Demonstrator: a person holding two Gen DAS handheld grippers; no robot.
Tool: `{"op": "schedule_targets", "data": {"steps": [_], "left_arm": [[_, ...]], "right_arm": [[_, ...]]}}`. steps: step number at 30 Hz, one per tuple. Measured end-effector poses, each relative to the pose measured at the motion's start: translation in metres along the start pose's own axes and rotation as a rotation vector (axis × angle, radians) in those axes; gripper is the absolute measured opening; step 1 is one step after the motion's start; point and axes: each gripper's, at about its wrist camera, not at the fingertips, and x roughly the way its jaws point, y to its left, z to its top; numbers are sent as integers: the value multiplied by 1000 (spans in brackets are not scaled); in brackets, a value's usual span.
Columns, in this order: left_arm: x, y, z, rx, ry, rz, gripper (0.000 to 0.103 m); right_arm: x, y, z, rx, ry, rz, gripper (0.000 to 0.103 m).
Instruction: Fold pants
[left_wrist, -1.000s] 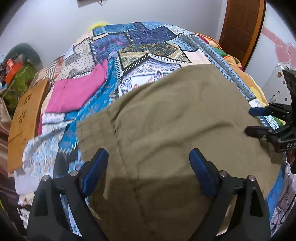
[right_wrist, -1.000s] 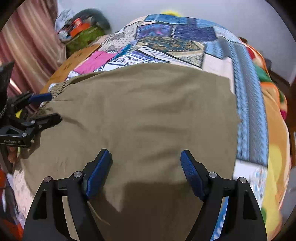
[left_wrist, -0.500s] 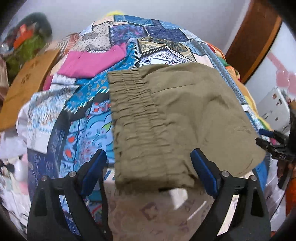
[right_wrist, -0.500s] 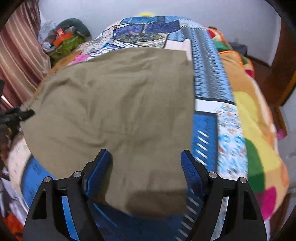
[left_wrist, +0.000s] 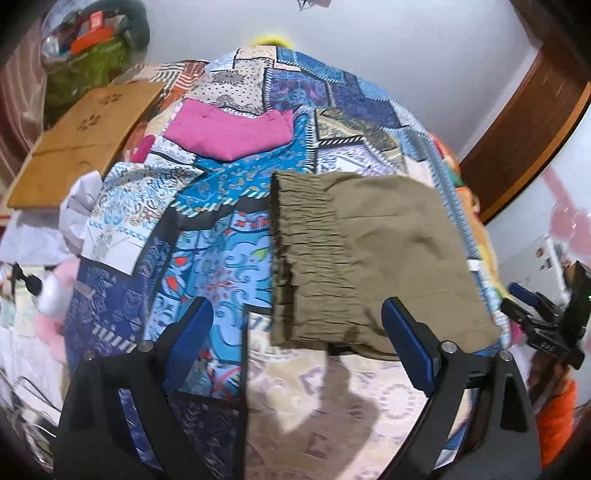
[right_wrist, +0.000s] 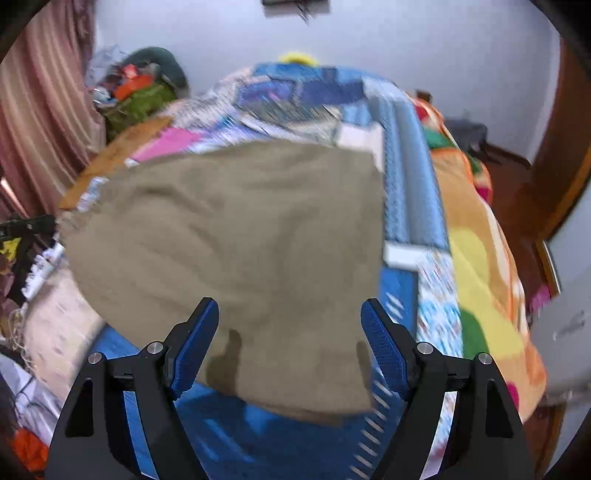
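The olive pants (left_wrist: 373, 266) lie folded into a compact rectangle on the bed's patchwork quilt (left_wrist: 221, 251), near the bed's front edge, with the gathered elastic waistband (left_wrist: 306, 258) along their left side in the left wrist view. A second ago the olive cloth filled most of both views and ran under the fingertips; now the whole folded shape shows with quilt around it, so both cameras have drawn back and risen from it.

The left tongs (left_wrist: 297, 334) stand wide with nothing between the blue pads (left_wrist: 190, 332). Their right fingertip overlaps the front edge of the pants in the picture, the left one sits over bare quilt beside the waistband. A second ago both tips were over the cloth.

The right tongs (right_wrist: 290, 345) are likewise spread wide and empty, their tips framing the near corner of the pants (right_wrist: 236, 251); the opening looks the same as before. This view is blurred by motion.

A pink garment (left_wrist: 229, 133) lies on the quilt beyond the pants, toward the wall. The right tongs also appear at the pants' right side in the left wrist view (left_wrist: 532, 314).
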Motion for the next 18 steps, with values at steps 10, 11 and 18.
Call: {"op": "schedule_targets", "data": {"steps": [10, 11, 18], "left_arm": [[23, -23, -26, -49, 118, -167, 94], [28, -21, -29, -71, 139, -190, 94], [46, -19, -30, -126, 150, -249, 98]], "right_arm": [[23, 82, 34, -127, -92, 143, 76], [29, 87, 33, -131, -84, 146, 76], [63, 86, 14, -58, 7, 207, 77]]}}
